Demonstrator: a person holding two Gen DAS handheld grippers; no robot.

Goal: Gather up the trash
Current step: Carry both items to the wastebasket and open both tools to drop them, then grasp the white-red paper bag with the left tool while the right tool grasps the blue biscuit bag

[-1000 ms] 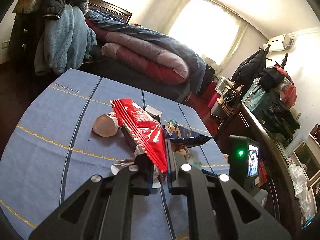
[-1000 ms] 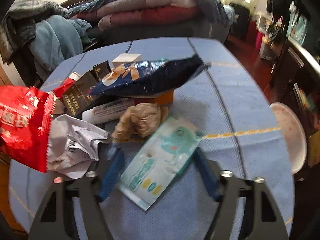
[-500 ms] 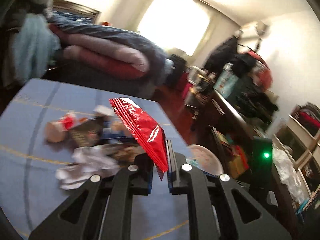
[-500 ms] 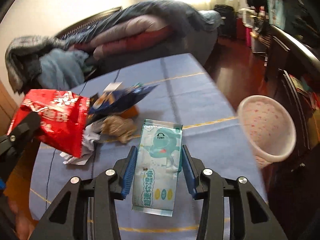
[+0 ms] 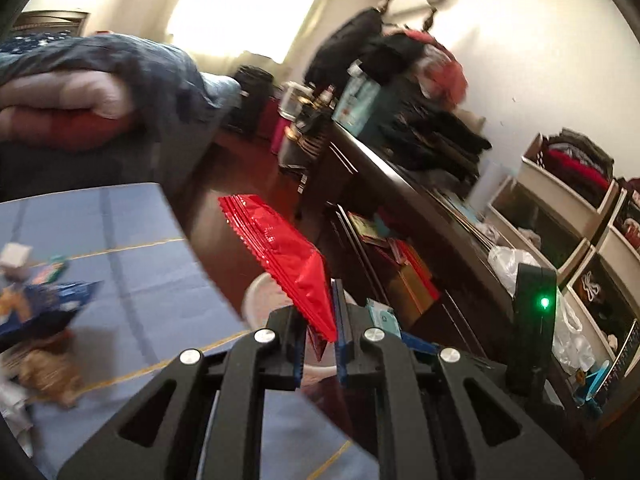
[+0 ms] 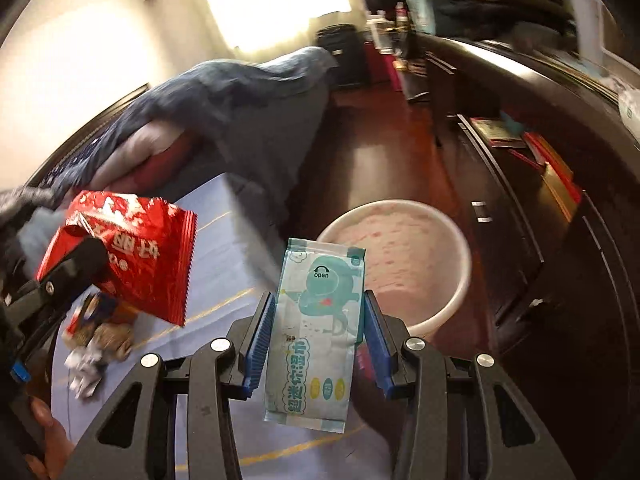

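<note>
While the left wrist view blurs, the left gripper (image 5: 318,334) pinches a red snack wrapper (image 5: 286,254) at centre frame, above the pale bin (image 5: 260,300). In the right wrist view, the right gripper (image 6: 316,338) clamps a wet-wipes pack (image 6: 316,322) at lower centre, the bin upper right of it.

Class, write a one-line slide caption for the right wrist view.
Right gripper carries a wipes pack toward the pink bin.
</note>
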